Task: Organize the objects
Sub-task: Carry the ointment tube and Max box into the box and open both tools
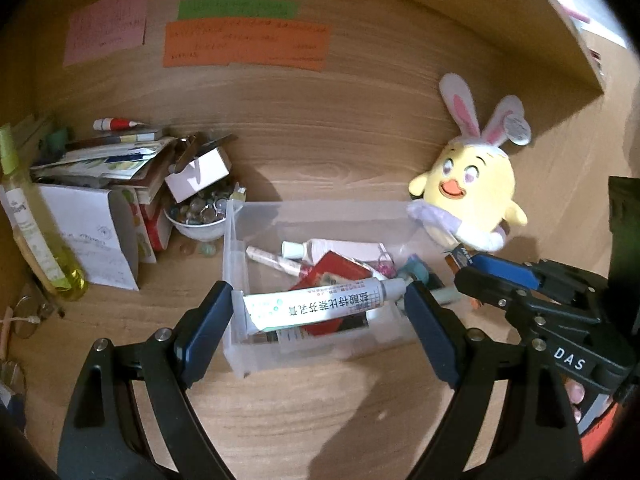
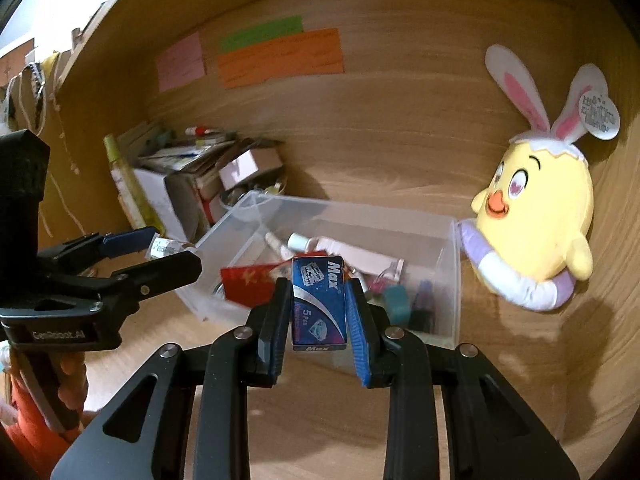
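The left gripper (image 1: 320, 312) stands wide apart yet is spanned end to end by a white ointment tube (image 1: 316, 304), which lies crosswise between the two pads: the crimped end meets the left pad and the cap end meets the right pad, so the tube is clamped lengthwise. Tube and gripper sit above the near wall of the clear plastic bin (image 1: 236, 280), the landmark for all that follows. The right gripper (image 2: 320, 312) is narrowed to about a small carton's width and has a blue "Max" box (image 2: 320, 304) pinched between its pads, both pads touching the box's long sides; the box is upright and stands over the bin's near edge. Inside the bin lie a red packet (image 1: 336, 268), a second white tube (image 1: 340, 248), a patterned stick and some small teal and pink items, partly hidden. A yellow chick plush with rabbit ears (image 1: 472, 196) leans at the bin's far right corner, touching it. Left of the bin stand a white bowl of glass marbles (image 1: 200, 220), a stack of boxes and papers (image 1: 112, 176), and a yellow-green bottle (image 1: 36, 220). Pink, green and orange paper notes (image 1: 244, 44) are fixed to the wooden back panel behind the bin.
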`<action>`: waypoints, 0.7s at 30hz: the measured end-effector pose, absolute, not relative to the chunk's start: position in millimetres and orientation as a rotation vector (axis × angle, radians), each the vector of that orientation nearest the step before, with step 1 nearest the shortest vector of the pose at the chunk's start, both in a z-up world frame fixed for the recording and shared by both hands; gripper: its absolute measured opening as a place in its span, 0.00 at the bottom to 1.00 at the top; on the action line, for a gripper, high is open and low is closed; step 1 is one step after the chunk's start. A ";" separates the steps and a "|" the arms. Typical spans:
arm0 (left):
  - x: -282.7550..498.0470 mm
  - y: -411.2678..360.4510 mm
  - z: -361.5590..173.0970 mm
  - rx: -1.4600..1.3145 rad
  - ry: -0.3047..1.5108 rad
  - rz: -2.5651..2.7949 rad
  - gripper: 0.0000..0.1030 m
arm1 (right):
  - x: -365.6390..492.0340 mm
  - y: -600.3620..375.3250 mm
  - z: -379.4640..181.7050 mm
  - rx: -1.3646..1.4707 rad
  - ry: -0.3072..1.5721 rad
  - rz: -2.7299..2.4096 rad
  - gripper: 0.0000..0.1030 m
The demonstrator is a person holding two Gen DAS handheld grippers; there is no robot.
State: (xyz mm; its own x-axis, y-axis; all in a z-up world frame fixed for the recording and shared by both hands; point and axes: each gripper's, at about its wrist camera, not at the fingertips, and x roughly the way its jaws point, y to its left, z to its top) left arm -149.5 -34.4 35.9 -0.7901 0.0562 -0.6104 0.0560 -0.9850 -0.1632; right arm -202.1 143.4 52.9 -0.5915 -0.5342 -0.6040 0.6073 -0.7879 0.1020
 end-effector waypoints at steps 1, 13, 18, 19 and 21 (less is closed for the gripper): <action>-153.4 -34.0 35.3 -1.025 -0.268 2.962 0.85 | -206.7 142.3 53.1 0.841 0.151 -2.347 0.24; -200.6 -28.8 6.5 -1.180 -0.236 2.912 0.85 | -252.5 124.4 20.1 1.005 0.202 -2.335 0.24; -212.5 -27.1 -6.6 -1.237 -0.240 2.880 0.85 | -262.2 119.2 3.3 1.058 0.228 -2.327 0.24; -213.9 -27.0 -8.6 -1.247 -0.242 2.874 0.85 | -263.7 118.6 0.5 1.066 0.231 -2.325 0.24; -215.7 -27.0 -11.2 -1.261 -0.252 2.858 0.85 | -263.6 116.6 -1.5 1.063 0.253 -2.321 0.24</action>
